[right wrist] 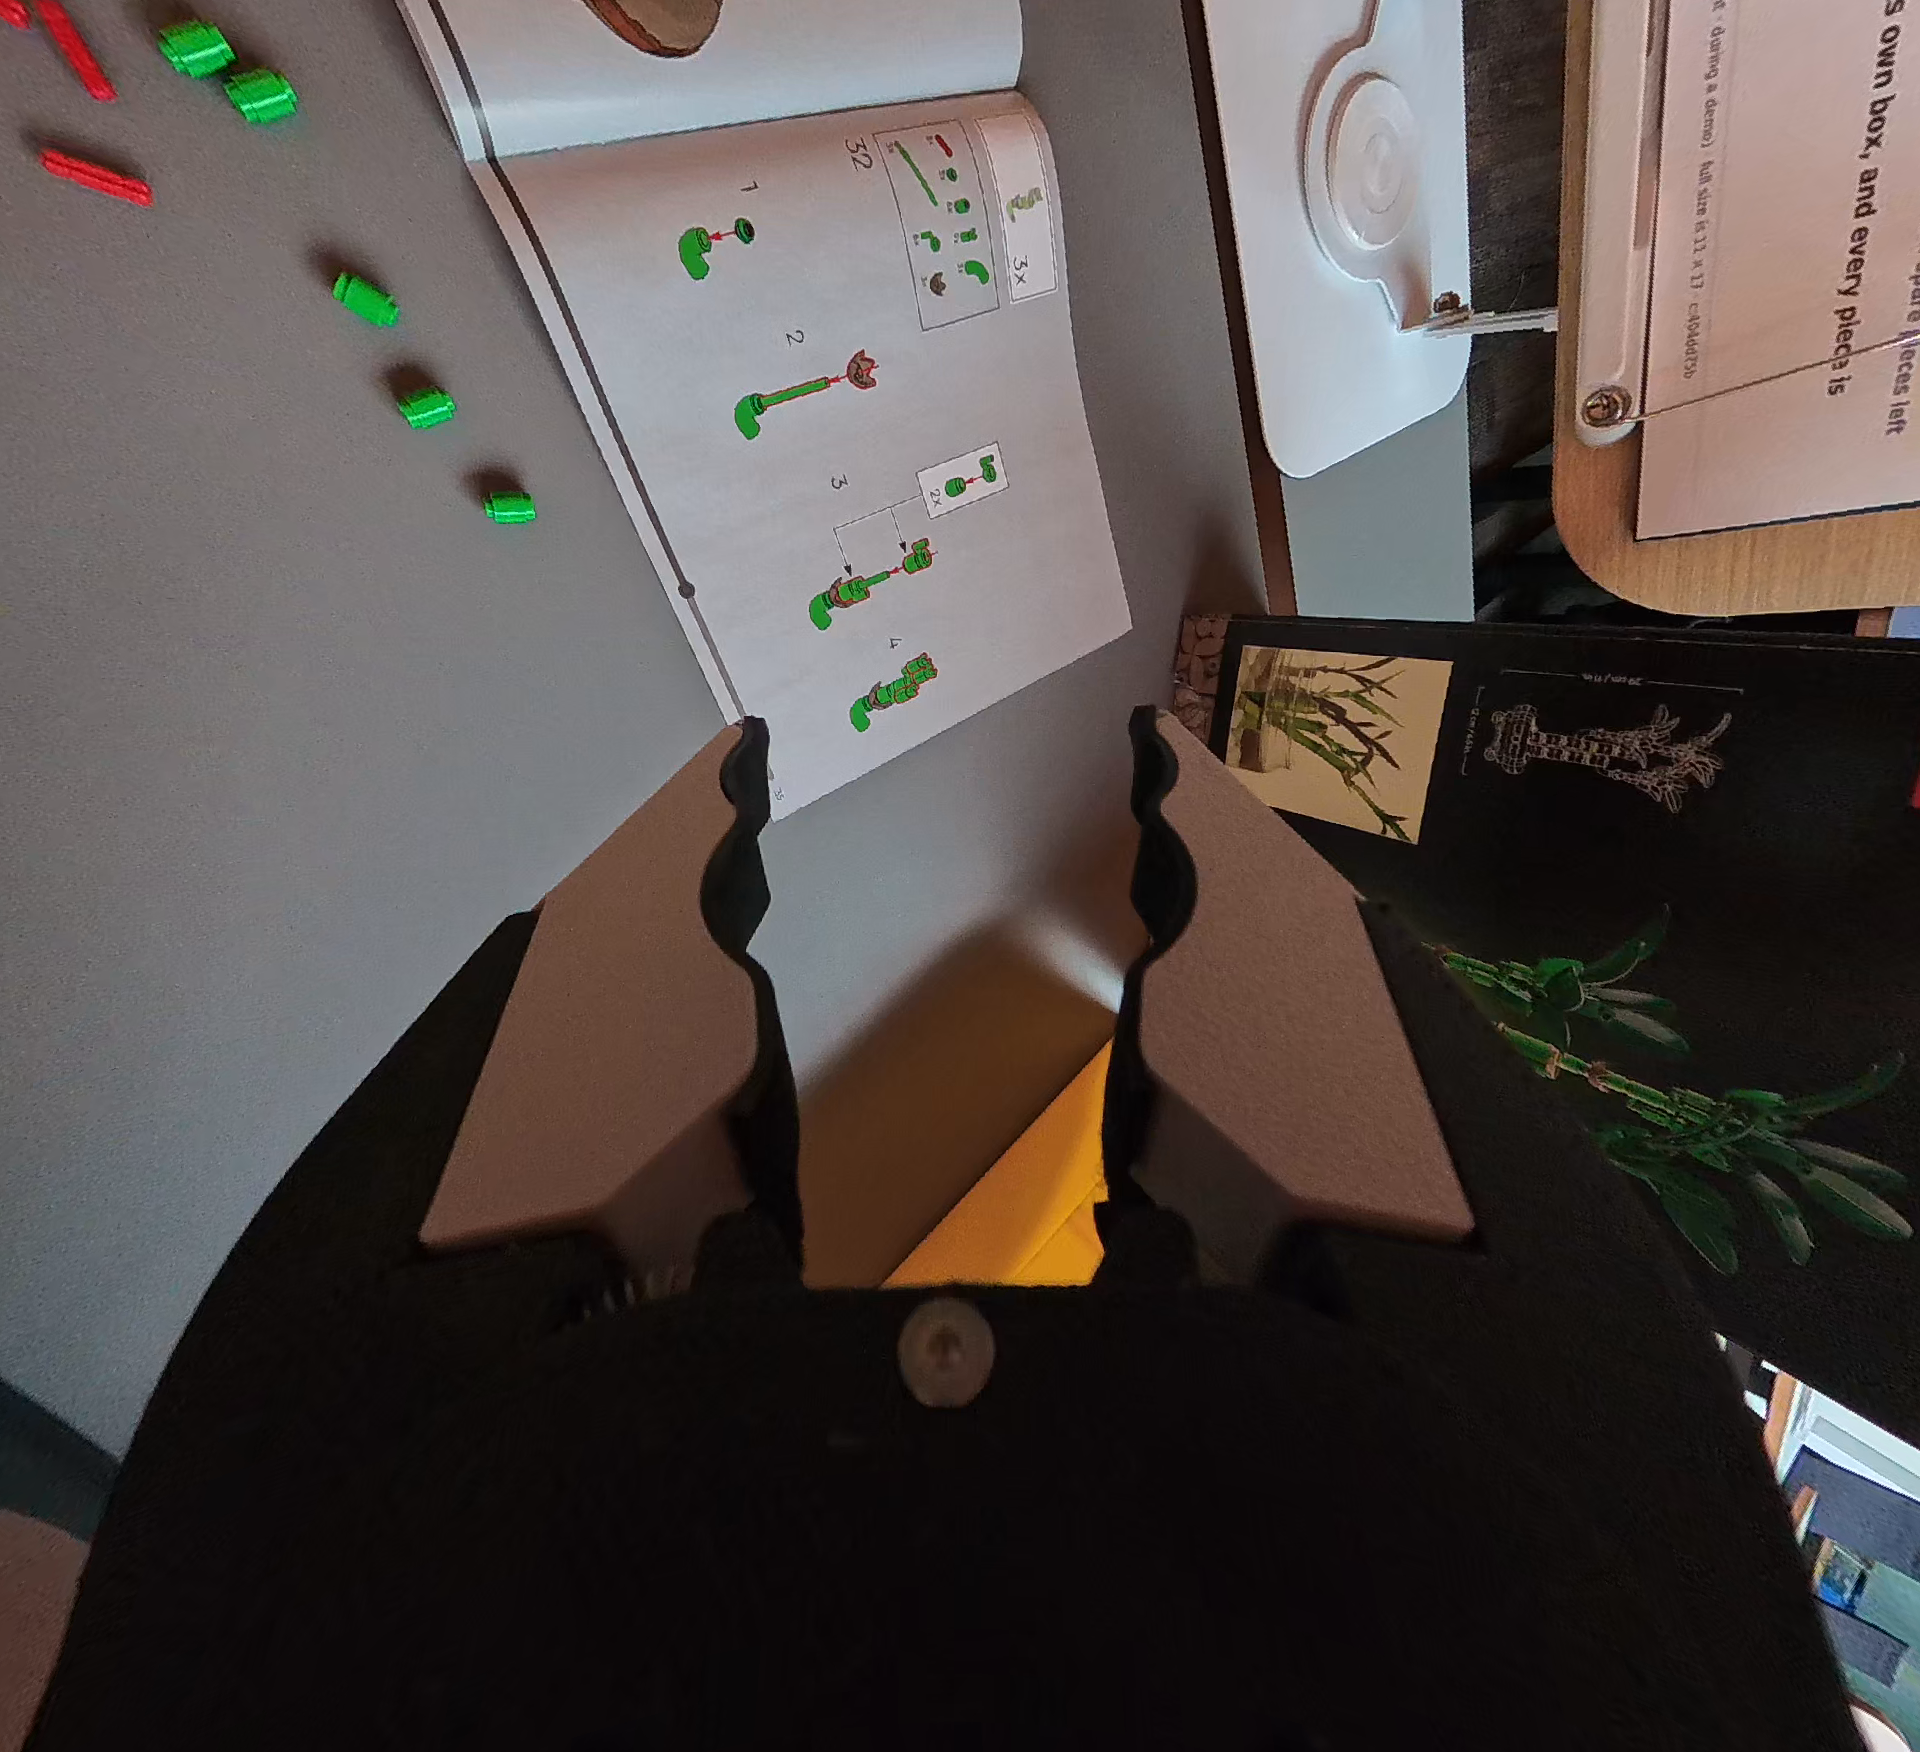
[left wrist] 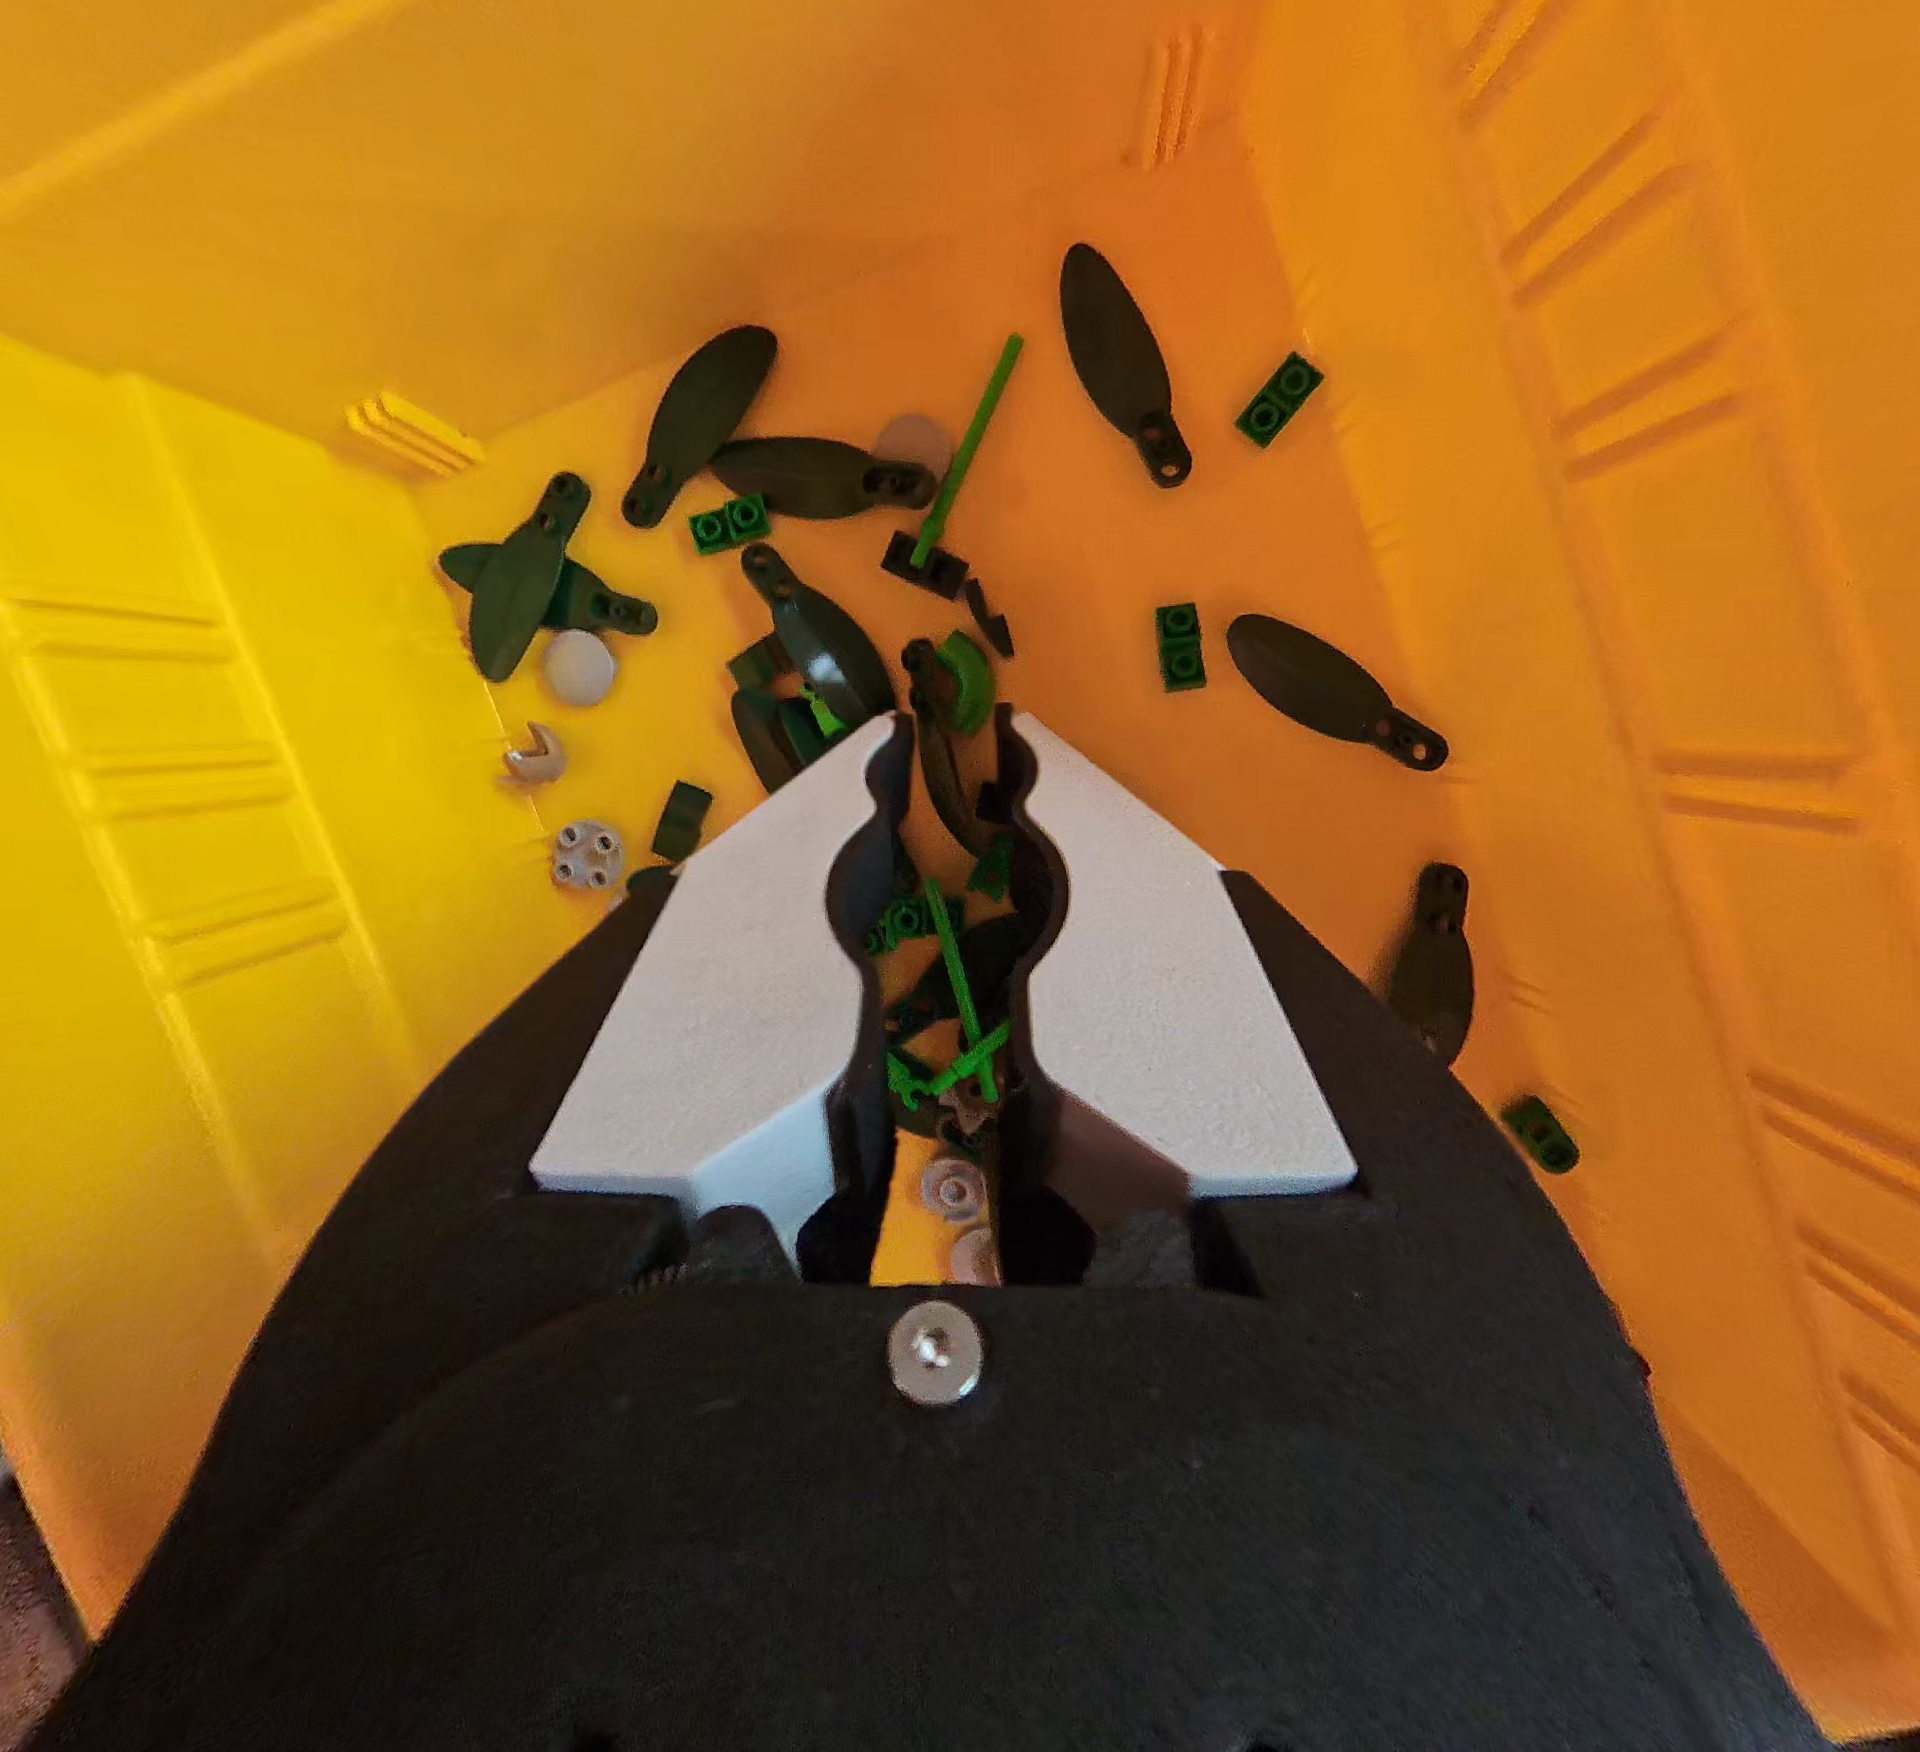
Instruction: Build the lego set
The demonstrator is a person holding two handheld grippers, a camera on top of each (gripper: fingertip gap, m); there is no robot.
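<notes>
My left gripper (left wrist: 951,720) reaches down into a yellow bin (left wrist: 312,663). Its jaws are nearly together, with a dark green leaf piece (left wrist: 935,746) standing between the fingertips and a bright green curved piece (left wrist: 968,676) just beyond. Other dark green leaves (left wrist: 1117,357), small green plates (left wrist: 1278,398), a green bar (left wrist: 971,445) and grey round pieces (left wrist: 579,663) lie loose on the bin floor. My right gripper (right wrist: 945,726) is open and empty above the grey table (right wrist: 260,819), at the near edge of the open instruction booklet (right wrist: 831,372).
Several small green round bricks (right wrist: 364,297) and red pins (right wrist: 96,175) lie on the table left of the booklet. The black Lego box (right wrist: 1610,923) lies to the right, a white stand base (right wrist: 1340,175) beyond it. A yellow bin edge (right wrist: 1018,1172) shows under the right gripper. Across from one pair of fingers to the other is roughly 55 cm. Between my left fingertips and the green bar (left wrist: 971,445) there is roughly 5 cm.
</notes>
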